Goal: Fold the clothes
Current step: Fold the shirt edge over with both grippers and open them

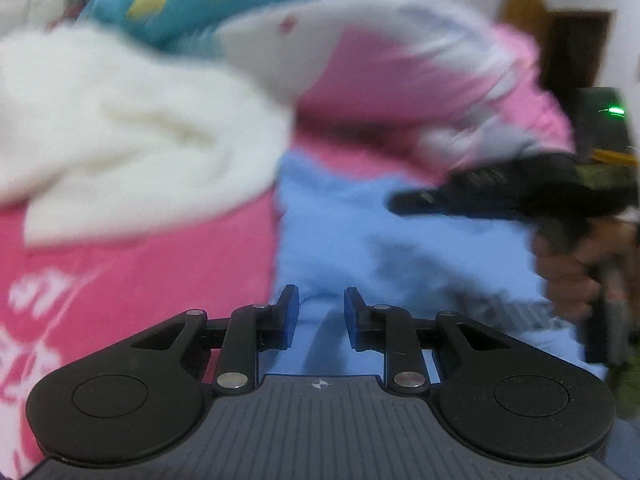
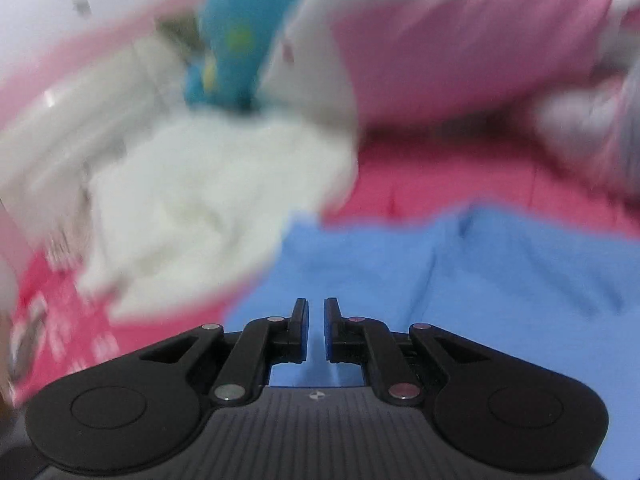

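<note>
A light blue garment lies spread on a pink bed cover. My left gripper hovers low over its near part. It is open, with a clear gap and nothing between the pads. In the left wrist view my right gripper reaches in from the right over the same garment, held by a hand. In its own view the right gripper points down at the blue garment. Its pads stand a narrow slit apart with nothing in it. Both views are blurred.
A fluffy white garment is heaped left of the blue one. Behind it lie a teal spotted item and pink and white bedding. A dark doorway shows at the far right.
</note>
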`<state>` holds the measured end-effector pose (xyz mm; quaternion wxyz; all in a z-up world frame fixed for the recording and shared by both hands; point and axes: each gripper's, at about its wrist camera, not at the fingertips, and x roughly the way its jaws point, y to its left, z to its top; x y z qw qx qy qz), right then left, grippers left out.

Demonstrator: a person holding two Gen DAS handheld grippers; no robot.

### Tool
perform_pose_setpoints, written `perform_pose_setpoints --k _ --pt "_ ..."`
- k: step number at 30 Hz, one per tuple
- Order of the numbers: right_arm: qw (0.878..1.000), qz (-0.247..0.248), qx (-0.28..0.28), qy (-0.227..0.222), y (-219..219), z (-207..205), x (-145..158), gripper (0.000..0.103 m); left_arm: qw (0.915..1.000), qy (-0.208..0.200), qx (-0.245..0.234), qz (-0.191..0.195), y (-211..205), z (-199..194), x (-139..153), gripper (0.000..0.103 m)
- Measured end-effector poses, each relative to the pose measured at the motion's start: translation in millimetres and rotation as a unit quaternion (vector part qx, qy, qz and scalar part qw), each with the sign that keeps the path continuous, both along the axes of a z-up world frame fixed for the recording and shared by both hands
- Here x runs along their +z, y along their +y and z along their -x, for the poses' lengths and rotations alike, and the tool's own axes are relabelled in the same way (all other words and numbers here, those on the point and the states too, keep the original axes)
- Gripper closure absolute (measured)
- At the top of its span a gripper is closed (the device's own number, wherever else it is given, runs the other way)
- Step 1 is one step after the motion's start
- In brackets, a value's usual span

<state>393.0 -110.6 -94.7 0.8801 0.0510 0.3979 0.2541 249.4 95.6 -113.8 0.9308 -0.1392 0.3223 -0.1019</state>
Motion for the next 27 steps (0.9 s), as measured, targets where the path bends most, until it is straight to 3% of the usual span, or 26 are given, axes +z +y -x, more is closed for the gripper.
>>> perform_pose_setpoints --k 2,4,7,9,12,14,17,19,22,27 --pt "1.000 0.021 -0.008 0.014 -6.3 2.1 -5.9 0.097 0.9995 0.015 0.004 0.029 8.9 -2.5 -2.5 0.079" --pt "0.999 0.031 -0.015 0.027 -11.2 3.4 1.6 0.095 0.9993 0.016 0.004 0.034 11.9 0.6 -4.2 0.079" --pt "1.000 0.000 0.012 -0.024 -1.7 6.3 27.8 0.095 0.9998 0.009 0.006 0.018 7.4 2.4 -5.3 0.079" --pt "0.999 -0.002 0.028 -0.037 17.7 -9.2 32.5 0.095 0.9999 0.004 0.007 0.006 2.9 4.2 -5.4 0.079" --pt "0.999 0.015 0.051 -0.009 57.0 -49.9 11.8 0.095 0.9999 0.000 0.012 0.005 1.9 7.2 -5.0 0.079" --pt "0.998 0.057 0.034 0.003 72.6 -79.9 -7.1 0.096 0.9999 -0.004 0.012 0.001 0.4 7.9 -5.8 0.079" --pt "1.000 0.020 -0.017 0.001 62.1 -117.1 -15.4 0.097 0.9999 -0.004 0.011 0.002 0.7 7.7 -5.6 0.079" --pt "0.996 0.022 -0.083 -0.021 49.9 -127.0 -8.8 0.095 0.9999 -0.003 0.012 0.007 2.5 7.4 -5.1 0.079" --pt "0.995 -0.016 -0.096 -0.010 26.0 -118.8 7.3 0.095 0.9999 -0.002 0.012 0.011 3.7 6.1 -5.2 0.079" --pt "0.998 -0.045 -0.024 0.031 -5.1 -62.7 25.3 0.095 0.9999 -0.002 0.013 0.010 4.0 5.2 -4.8 0.079"
